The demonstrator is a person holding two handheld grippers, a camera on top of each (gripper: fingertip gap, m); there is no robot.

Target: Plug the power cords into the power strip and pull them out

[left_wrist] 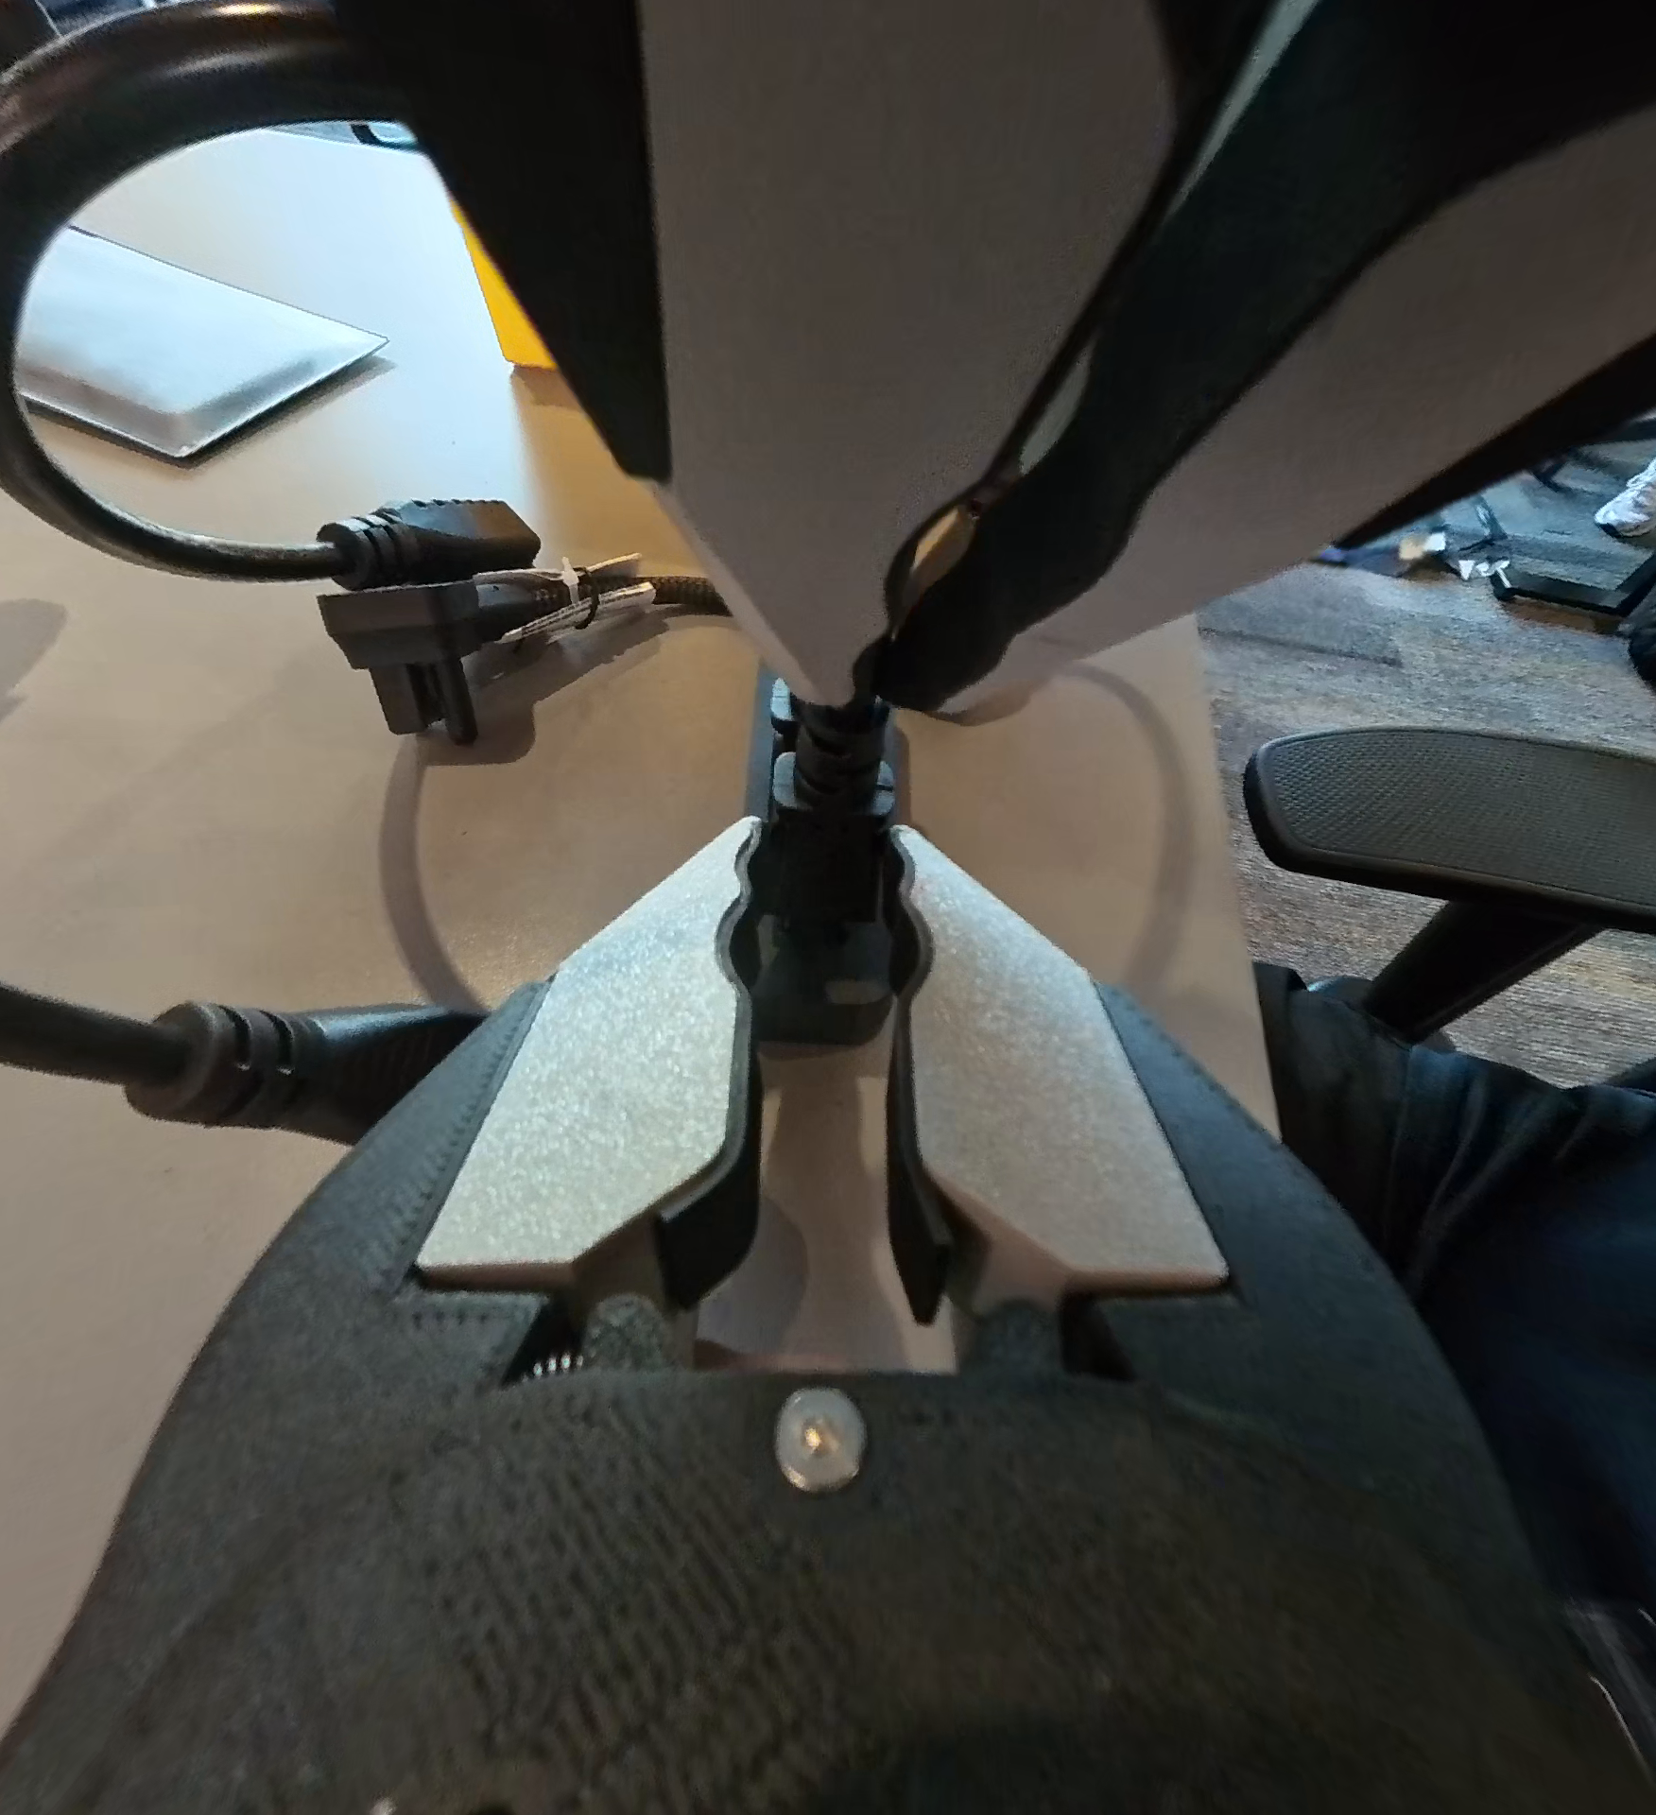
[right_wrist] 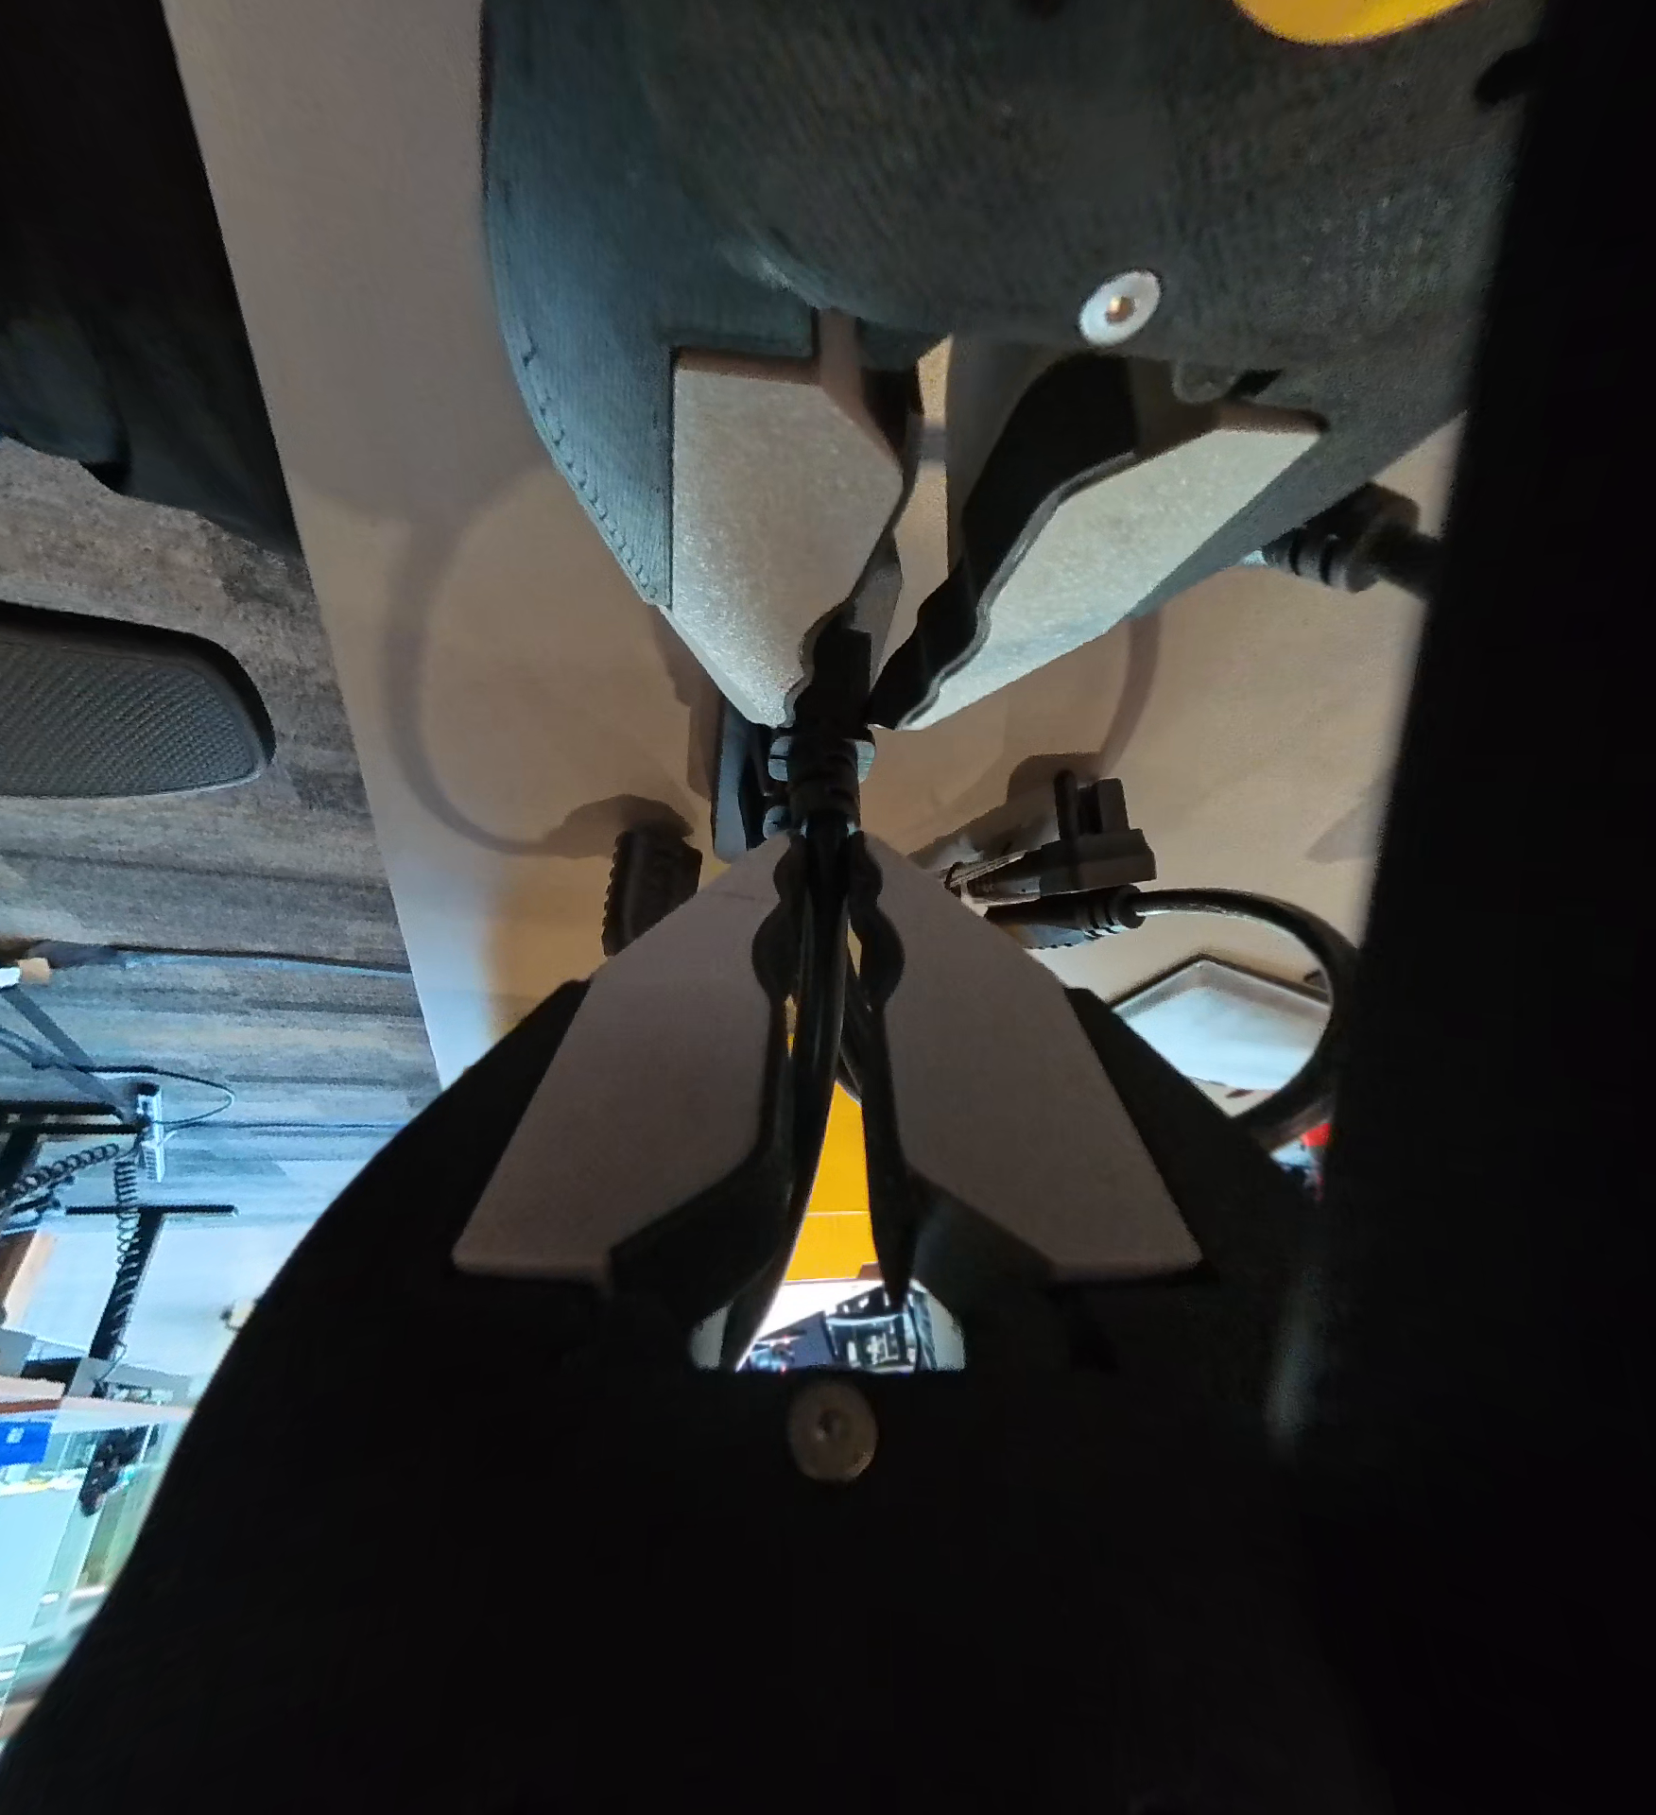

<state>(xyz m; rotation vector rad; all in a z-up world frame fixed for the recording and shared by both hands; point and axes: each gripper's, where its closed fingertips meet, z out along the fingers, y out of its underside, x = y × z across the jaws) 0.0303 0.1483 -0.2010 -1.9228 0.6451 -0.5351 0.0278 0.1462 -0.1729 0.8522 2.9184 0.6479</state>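
Near the beige desk's (left_wrist: 215, 884) chair-side edge, the left claw (left_wrist: 822, 884) clamps a black moulded plug (left_wrist: 819, 923). Opposite, the right claw (right_wrist: 824, 864) pinches its thin black cord (right_wrist: 819, 982), likely steadying it.

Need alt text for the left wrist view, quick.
The left gripper is shut on a black plug, while the right gripper opposite pinches its cord just beyond. Two loose plugs lie on the tan table.

plug (left_wrist: 819, 943) black | table (left_wrist: 166, 835) tan | chair armrest (left_wrist: 1492, 825) black mesh
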